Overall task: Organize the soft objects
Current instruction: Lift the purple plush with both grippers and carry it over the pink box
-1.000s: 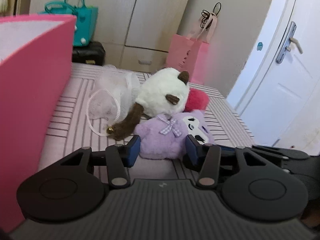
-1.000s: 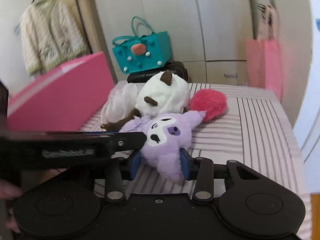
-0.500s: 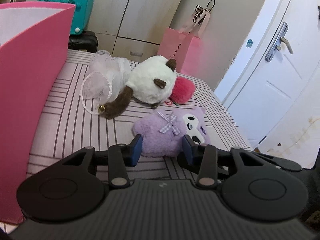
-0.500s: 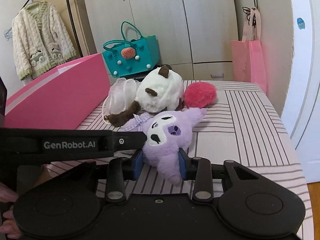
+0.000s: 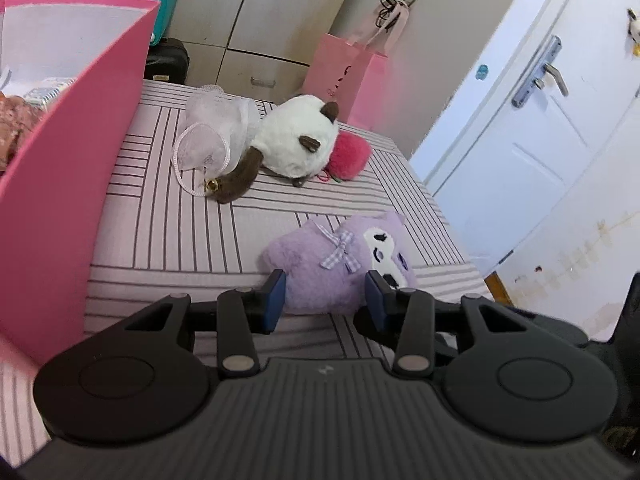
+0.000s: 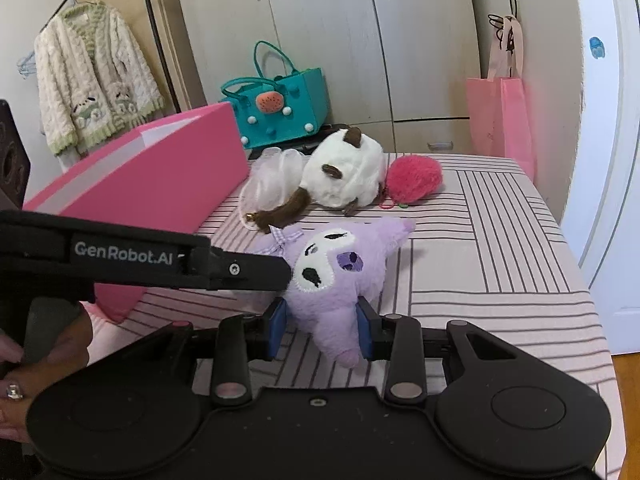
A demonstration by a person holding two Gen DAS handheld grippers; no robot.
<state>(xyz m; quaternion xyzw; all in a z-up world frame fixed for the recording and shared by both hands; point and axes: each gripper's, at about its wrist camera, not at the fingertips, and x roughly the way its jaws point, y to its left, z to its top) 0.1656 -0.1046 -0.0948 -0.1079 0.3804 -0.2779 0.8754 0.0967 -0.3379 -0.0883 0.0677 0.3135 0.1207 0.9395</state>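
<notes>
**Purple plush pinched from both sides**

Gripped by both tools at once: purple plush toy (image 6: 340, 276), lifted just above the striped tabletop (image 6: 500, 248), face up in the right wrist view. Right gripper (image 6: 322, 326) clamped on the toy's lower tip, blue pads (image 6: 276, 326) pressed into the fur. Left gripper (image 5: 326, 300) closed narrowly on the toy's (image 5: 340, 264) rear end, beside the checked bow (image 5: 339, 250). Seen reaching in from the left in the right wrist view, its finger tip against the plush by the bow.

Farther back on the tabletop, well apart from the purple toy: white plush with brown ears (image 6: 344, 174), touching a red pompom (image 6: 414, 178) and a sheer drawstring pouch (image 6: 270, 180). Along the left edge: pink box (image 5: 68, 152), standing open.
</notes>
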